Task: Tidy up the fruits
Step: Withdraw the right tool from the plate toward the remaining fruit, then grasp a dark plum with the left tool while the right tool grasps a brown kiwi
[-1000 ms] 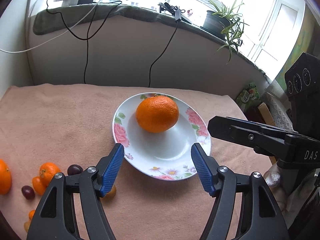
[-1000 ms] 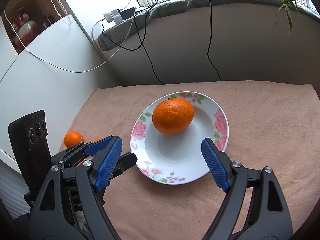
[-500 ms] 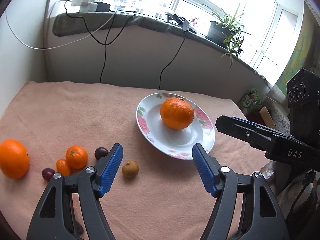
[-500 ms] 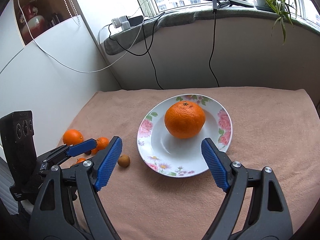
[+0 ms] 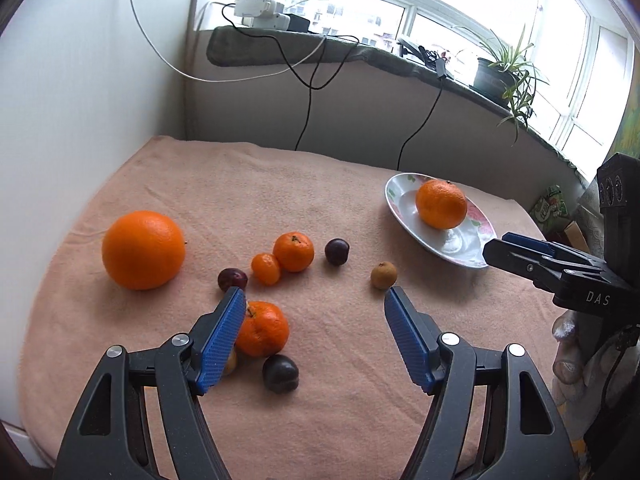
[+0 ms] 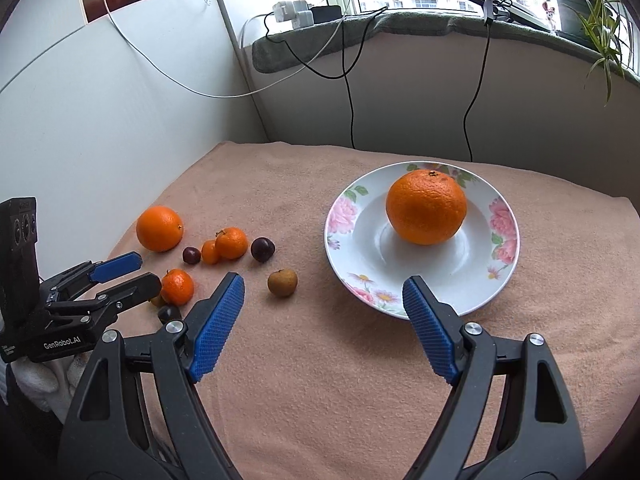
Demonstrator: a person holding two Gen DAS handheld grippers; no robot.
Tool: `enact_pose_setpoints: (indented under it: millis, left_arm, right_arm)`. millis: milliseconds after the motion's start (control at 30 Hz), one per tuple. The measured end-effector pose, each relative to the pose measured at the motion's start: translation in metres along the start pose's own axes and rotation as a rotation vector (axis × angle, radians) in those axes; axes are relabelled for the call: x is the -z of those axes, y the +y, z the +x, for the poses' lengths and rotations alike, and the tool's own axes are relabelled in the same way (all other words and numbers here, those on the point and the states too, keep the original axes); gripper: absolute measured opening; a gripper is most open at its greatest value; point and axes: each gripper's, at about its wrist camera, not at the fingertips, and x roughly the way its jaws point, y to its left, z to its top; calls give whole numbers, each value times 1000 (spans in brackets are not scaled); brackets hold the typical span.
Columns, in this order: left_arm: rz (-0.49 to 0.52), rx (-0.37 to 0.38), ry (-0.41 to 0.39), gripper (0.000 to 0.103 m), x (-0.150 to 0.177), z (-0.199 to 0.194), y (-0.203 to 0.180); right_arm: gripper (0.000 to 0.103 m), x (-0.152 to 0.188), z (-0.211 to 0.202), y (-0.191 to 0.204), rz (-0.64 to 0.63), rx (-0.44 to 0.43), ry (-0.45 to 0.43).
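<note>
— One big orange (image 6: 426, 208) sits on the flowered plate (image 6: 505, 240); a second orange (image 5: 143, 250) lies far left on the counter (image 5: 320, 420).
— Which hand is nearer the loose fruit?
— Left gripper (image 5: 314, 332), spread and empty; a mandarin (image 5: 264, 329) lies just beside its left pad.
— Right gripper (image 6: 322, 322)?
— Spread, empty, facing the plate.

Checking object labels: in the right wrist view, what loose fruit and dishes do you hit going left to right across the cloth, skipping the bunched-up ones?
Large orange → dark plum → small brown fruit → floral plate with the orange on it. The small clustered fruits between the large orange and the plum overlap, so I left them out.
</note>
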Motion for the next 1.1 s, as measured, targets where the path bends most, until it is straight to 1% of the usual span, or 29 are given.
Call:
enact_pose_setpoints:
  millis: [200, 333, 467, 633, 667, 700, 767, 833, 867, 900, 1000, 1100]
  left_arm:
    - [-32, -42, 27, 72, 24, -9, 25]
    - [-69, -41, 44, 72, 39, -12, 35]
    - [-77, -40, 57, 71, 46, -10, 39]
    - [-87, -6, 70, 64, 50, -9, 38]
    - [-87, 5, 75, 59, 51, -8, 37]
    - [-86, 14, 79, 56, 52, -7, 36]
    - [-84, 26, 85, 56, 53, -5, 33]
    - [-85, 43, 93, 54, 54, -2, 30]
    - [-84, 48, 96, 52, 54, -1, 29]
    - [-83, 52, 99, 50, 54, 1, 28]
    - [-78, 59, 105, 48, 55, 4, 25]
    - [-79, 66, 111, 45, 53, 7, 25]
  right_arm:
    - [84, 10, 13, 10, -5, -33, 22]
    - [84, 14, 19, 17, -17, -51, 37]
    - [84, 16, 25, 28, -41, -80, 56]
    - [82, 17, 33, 44, -87, -92, 74]
    - [82, 17, 36, 46, -96, -83, 77]
    - [80, 17, 39, 47, -101, -71, 82]
    - [74, 17, 46, 47, -100, -66, 96]
    - [71, 18, 54, 45, -86, -65, 112]
    - [69, 18, 58, 44, -82, -60, 119]
    - [64, 19, 61, 43, -79, -49, 124]
    - [55, 19, 72, 41, -69, -33, 140]
    - [54, 18, 81, 41, -73, -10, 147]
